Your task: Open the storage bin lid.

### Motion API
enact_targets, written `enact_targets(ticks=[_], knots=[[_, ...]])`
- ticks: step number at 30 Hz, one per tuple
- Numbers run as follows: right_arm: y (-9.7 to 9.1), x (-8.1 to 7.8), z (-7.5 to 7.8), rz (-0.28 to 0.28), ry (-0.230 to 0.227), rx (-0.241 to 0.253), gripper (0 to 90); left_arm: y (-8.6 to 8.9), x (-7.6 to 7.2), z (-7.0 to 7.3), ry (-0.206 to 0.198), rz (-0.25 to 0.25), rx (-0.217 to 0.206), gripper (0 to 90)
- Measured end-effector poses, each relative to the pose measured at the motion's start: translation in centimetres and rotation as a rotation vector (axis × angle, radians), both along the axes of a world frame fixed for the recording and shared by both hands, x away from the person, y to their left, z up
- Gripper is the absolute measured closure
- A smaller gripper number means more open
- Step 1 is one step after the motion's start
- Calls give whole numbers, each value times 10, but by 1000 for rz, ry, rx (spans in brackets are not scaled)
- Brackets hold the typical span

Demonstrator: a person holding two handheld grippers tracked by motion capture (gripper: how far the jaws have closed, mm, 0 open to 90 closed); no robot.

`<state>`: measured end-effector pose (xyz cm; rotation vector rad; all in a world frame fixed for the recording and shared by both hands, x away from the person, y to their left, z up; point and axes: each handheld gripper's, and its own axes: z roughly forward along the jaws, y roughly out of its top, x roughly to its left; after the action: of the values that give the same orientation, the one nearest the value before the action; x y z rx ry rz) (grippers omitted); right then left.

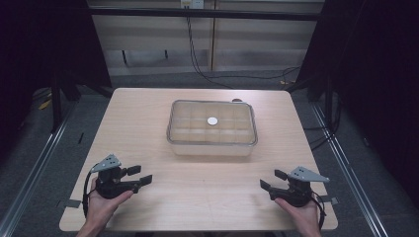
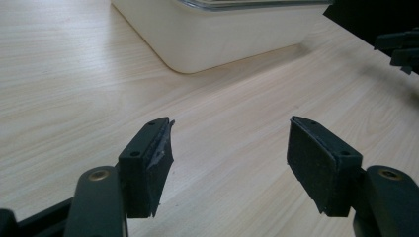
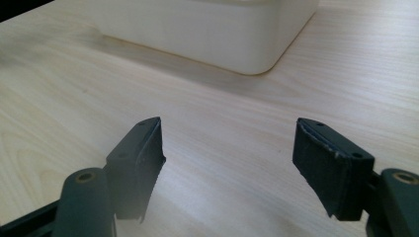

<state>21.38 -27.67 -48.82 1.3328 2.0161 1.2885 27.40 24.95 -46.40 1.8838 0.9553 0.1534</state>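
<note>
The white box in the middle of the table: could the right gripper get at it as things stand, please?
Probably yes: the right gripper is open and empty, and bare table lies between it and the white box.

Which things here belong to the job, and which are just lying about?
Job:
- lidded box, mid-table
- round white disc at the lid's middle
- left gripper, open, empty
- right gripper, open, empty

Lying about:
- cables on the floor beyond the table
</note>
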Motion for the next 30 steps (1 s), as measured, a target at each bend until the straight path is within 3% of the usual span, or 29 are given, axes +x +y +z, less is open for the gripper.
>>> enact_targets(ticks=[4,8,15,24,27,30], knots=[[-2,0,1,-10,-7,20,307,1,2,-1,3,-3,6,326],[-3,-1,4,10,47,55,345,0,4,-1,11,-6,11,309],[0,0,10,51,47,77,346,-4,3,-1,19,-31,9,301],[5,0,10,61,63,59,330,-6,4,1,10,-29,18,305],[5,2,10,62,87,66,328,-7,8,2,10,-9,35,308],[6,5,11,80,103,65,318,-7,11,2,15,0,22,312]])
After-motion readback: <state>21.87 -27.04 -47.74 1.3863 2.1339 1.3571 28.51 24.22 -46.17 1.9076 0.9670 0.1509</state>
